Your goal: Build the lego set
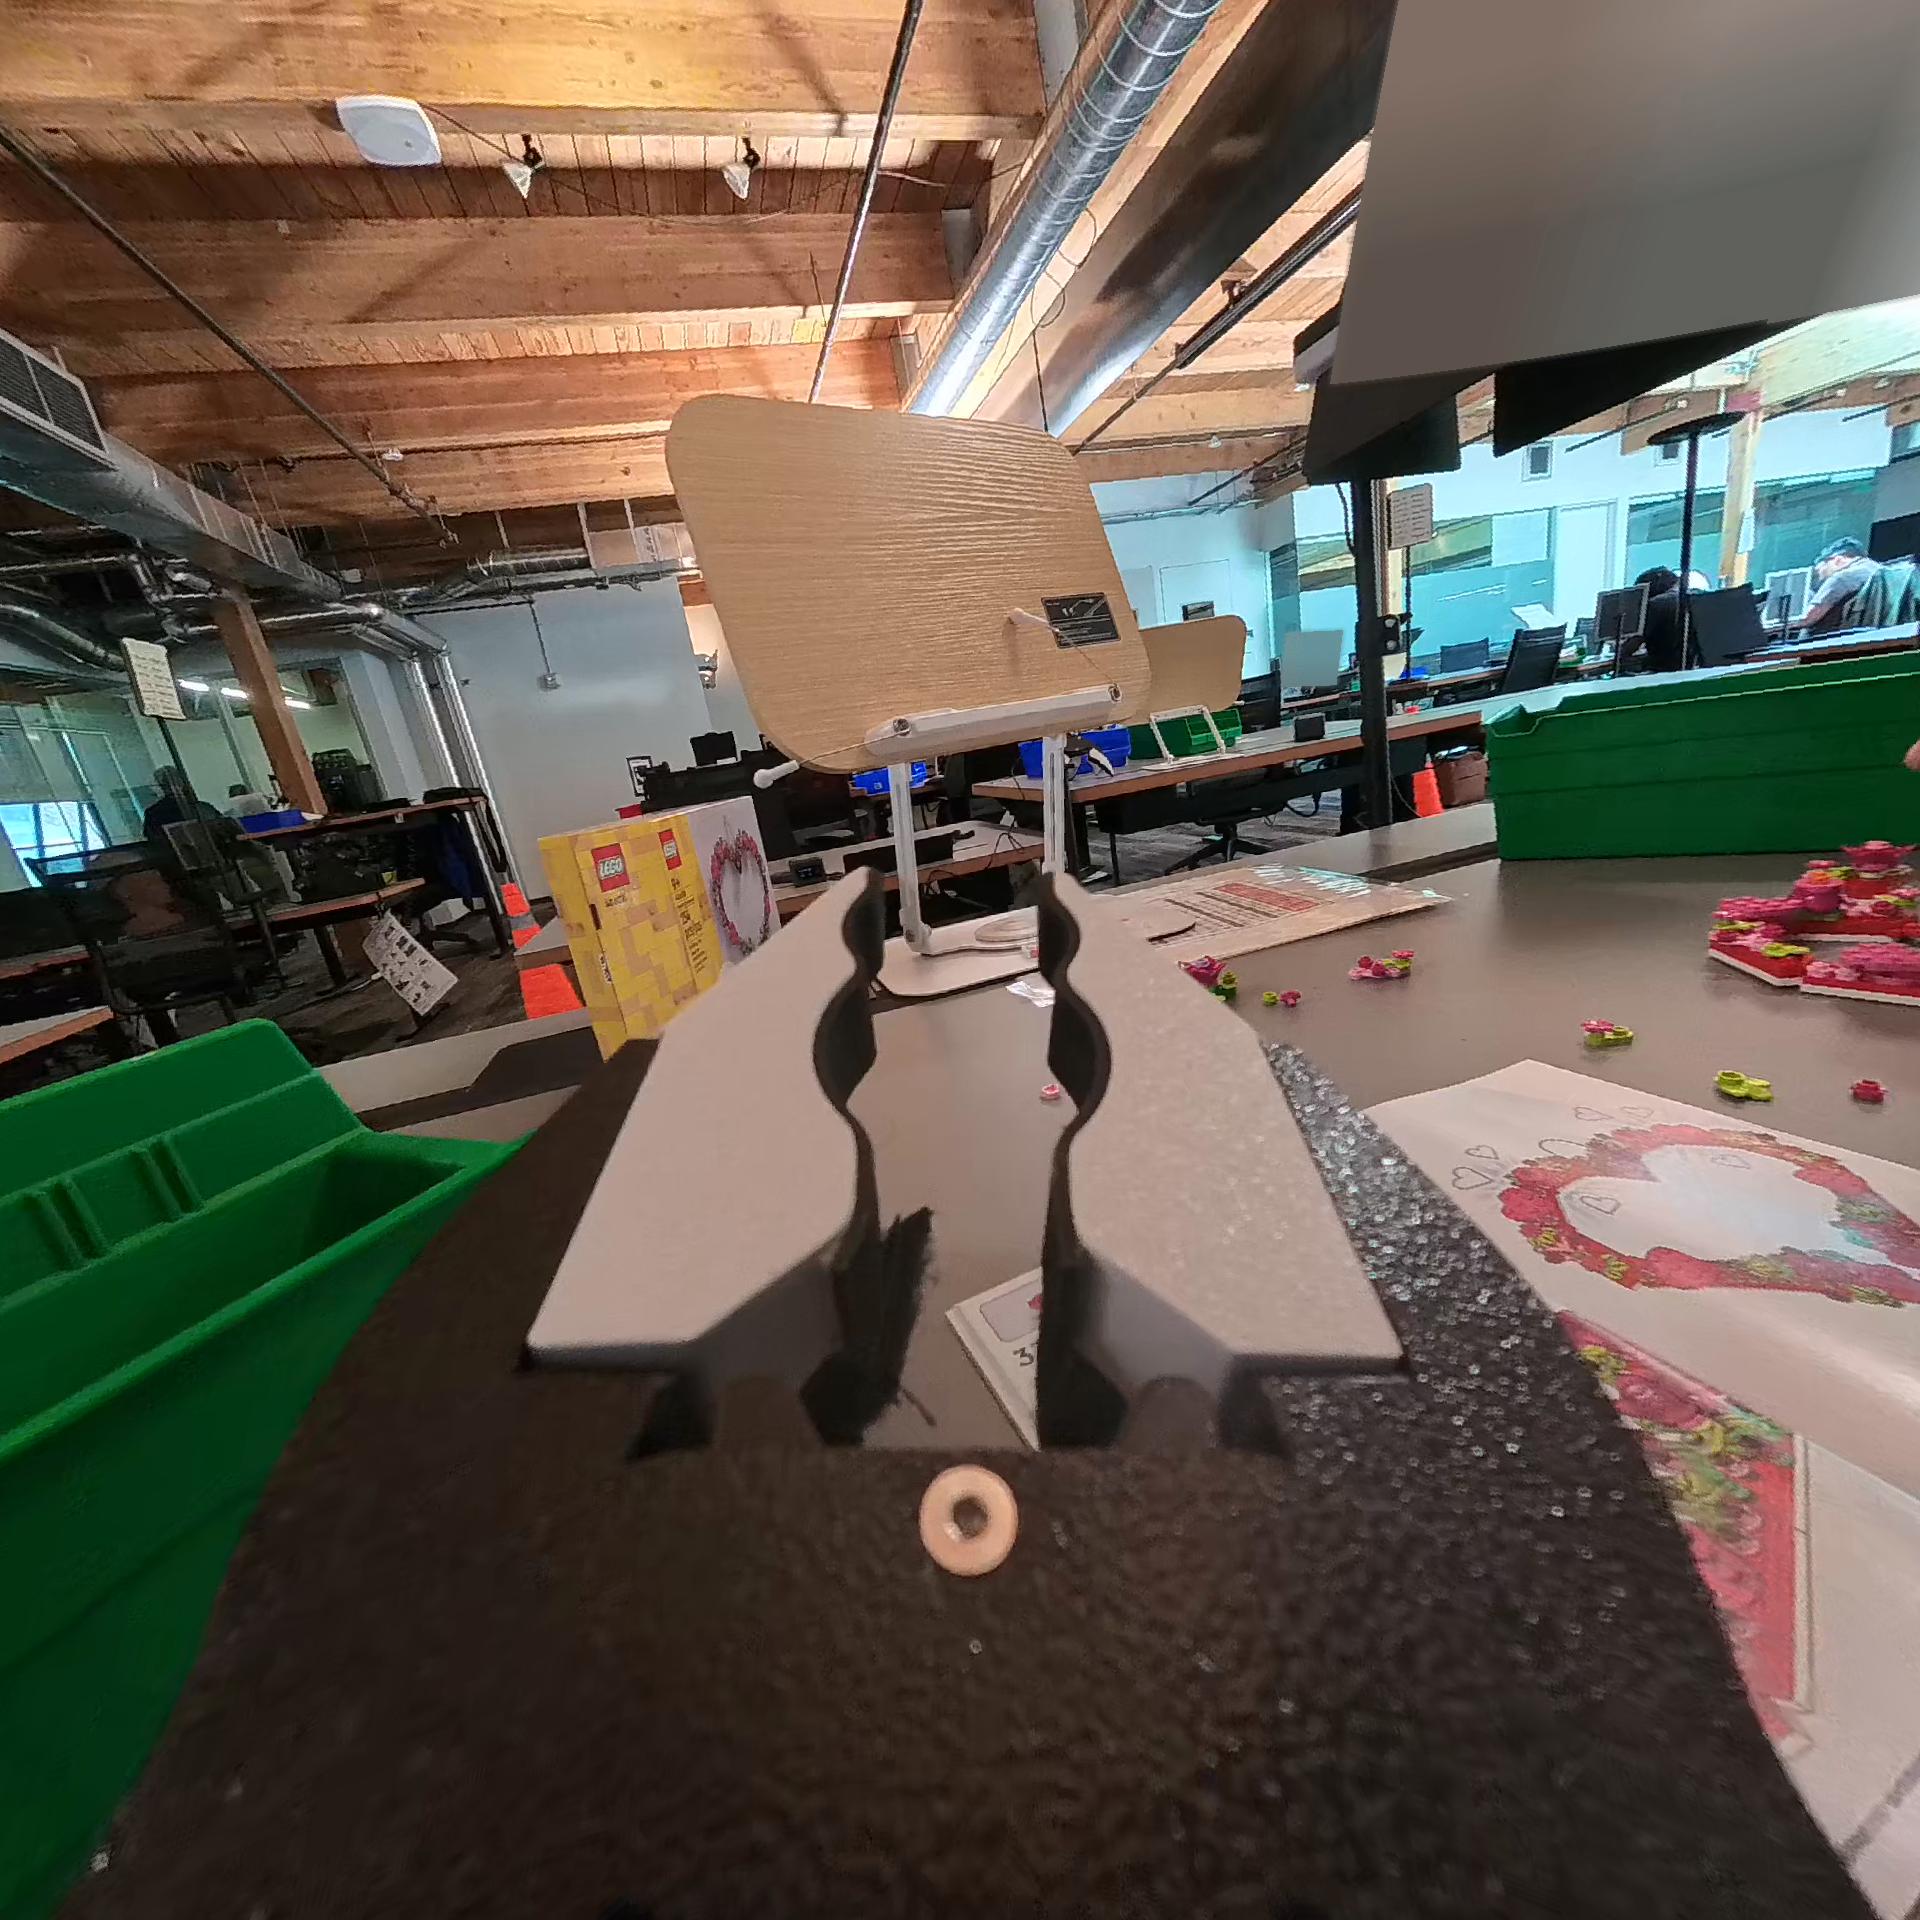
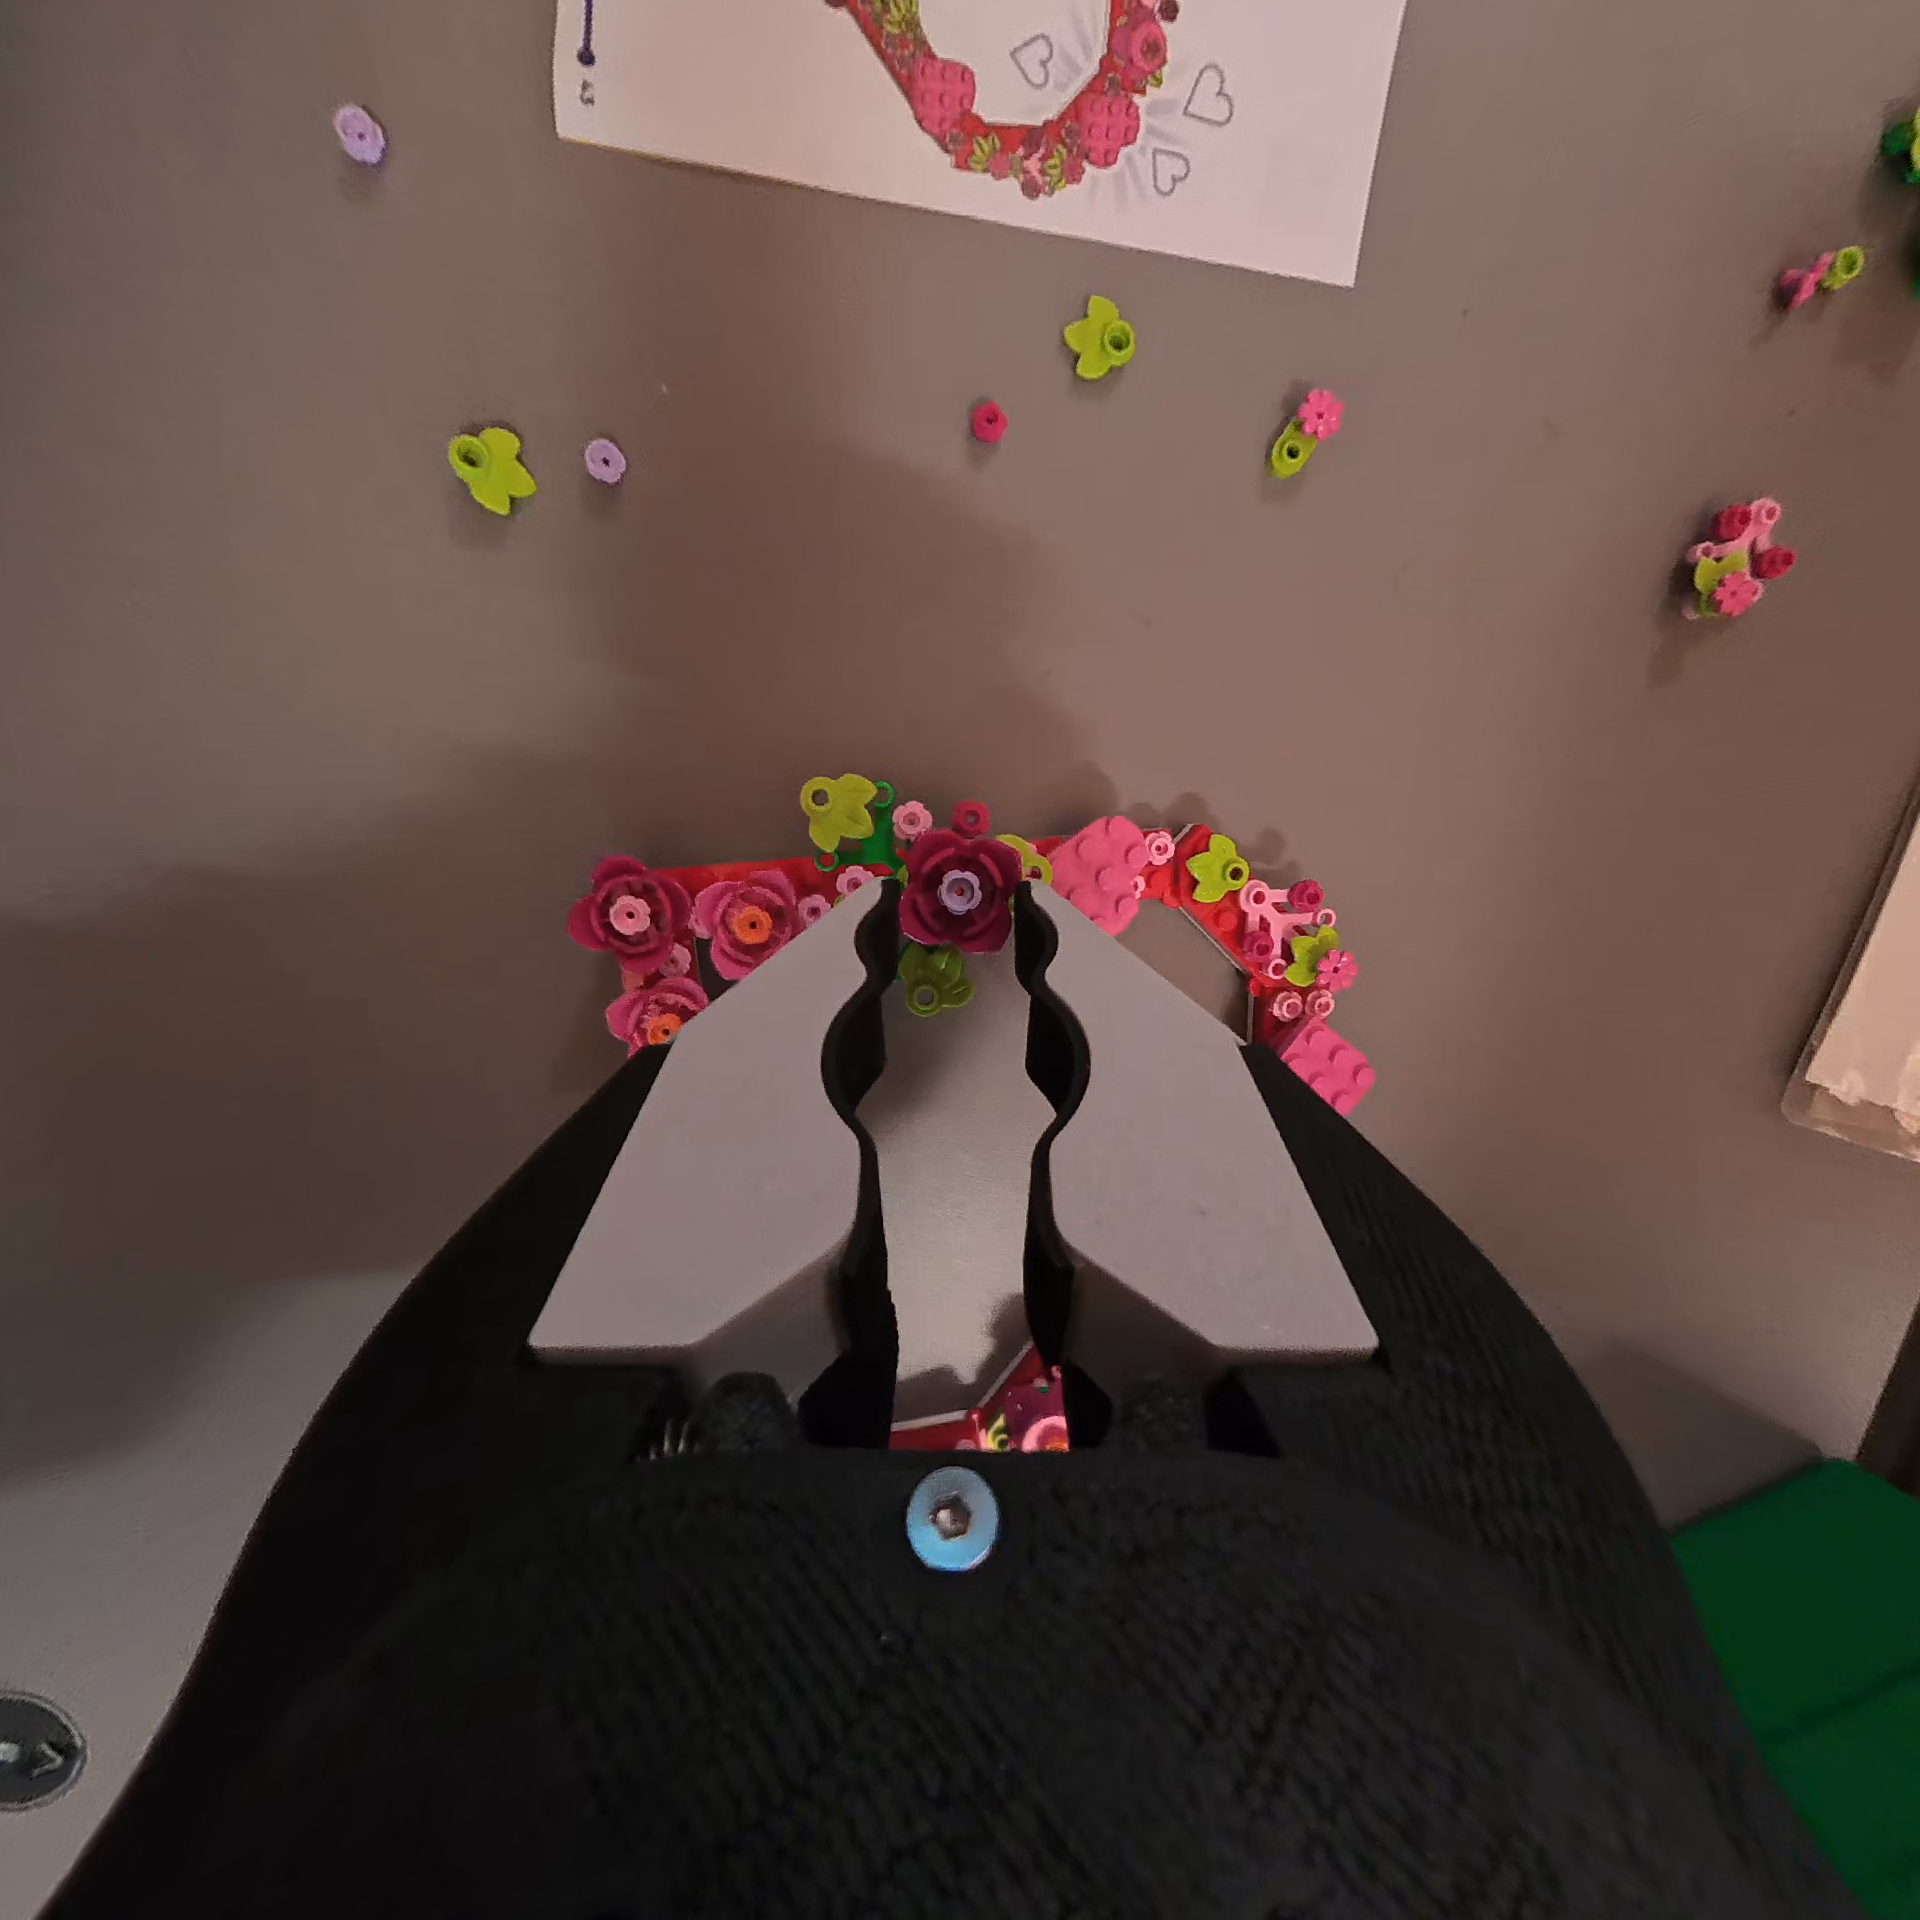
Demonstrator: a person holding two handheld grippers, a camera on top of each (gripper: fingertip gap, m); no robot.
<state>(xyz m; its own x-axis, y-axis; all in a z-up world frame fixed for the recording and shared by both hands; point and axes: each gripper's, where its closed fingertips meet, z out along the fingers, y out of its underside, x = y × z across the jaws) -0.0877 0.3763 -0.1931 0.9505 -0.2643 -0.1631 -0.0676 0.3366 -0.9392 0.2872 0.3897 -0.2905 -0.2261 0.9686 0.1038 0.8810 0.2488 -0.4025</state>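
The right gripper (image 2: 956, 904), grey-fingered on a black body, pointed down over the grey desk (image 2: 312, 675) with its fingertips closed on a dark magenta brick-built rose with a lilac centre (image 2: 958, 896). The rose sat at the upper edge of the partly built red-and-pink heart-shaped flower wreath (image 2: 1195, 904), between pink roses on one side and a pink studded plate on the other. Beyond the wreath, loose lime green leaf pieces (image 2: 491, 468), small lilac round studs (image 2: 605, 459) and a magenta stud (image 2: 988, 420) lay scattered well apart on the desk, with a white instruction sheet showing a printed heart (image 2: 831, 114) at the far edge.

The left gripper (image 1: 956, 904) was held level above the desk, its fingers parted and nothing between them. Just beside it lay the instruction sheet (image 1: 1558, 1299), with a green plastic bin (image 1: 156, 1247) on the other side. Farther off stood a light wooden book stand on a white base (image 1: 894, 592) and a yellow cardboard set box (image 1: 634, 935); the wreath (image 1: 1829, 935) rested near stacked green trays (image 1: 1704, 769).
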